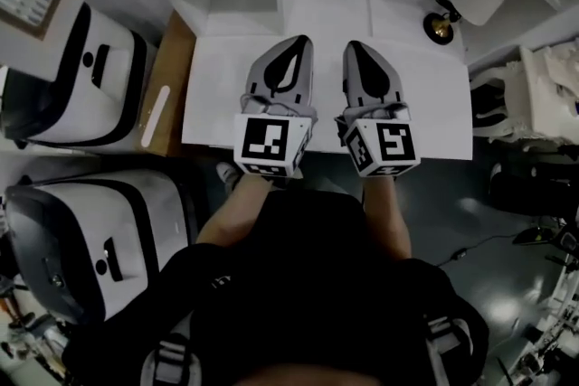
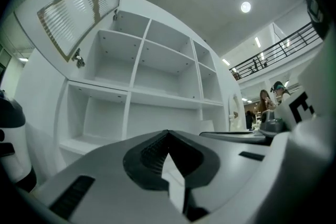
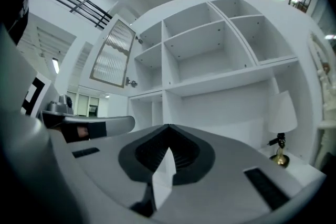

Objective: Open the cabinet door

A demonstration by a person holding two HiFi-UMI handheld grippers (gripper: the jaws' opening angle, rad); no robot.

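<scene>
1. Cabinet door (image 2: 79,16) hangs open, up and left of my left tool (image 1: 298,48), well apart from it.
2. That tool and my right tool (image 1: 355,50) sit side by side over the white surface (image 1: 217,104), both pinched narrow, tips together, holding nothing.

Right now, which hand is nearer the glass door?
Probably the left gripper: the open glass door hangs left of the shelves, nearer it than the right gripper. Both are shut and empty.

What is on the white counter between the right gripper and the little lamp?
Nothing. In the head view, the white counter is bare between the right gripper and the lamp.
</scene>
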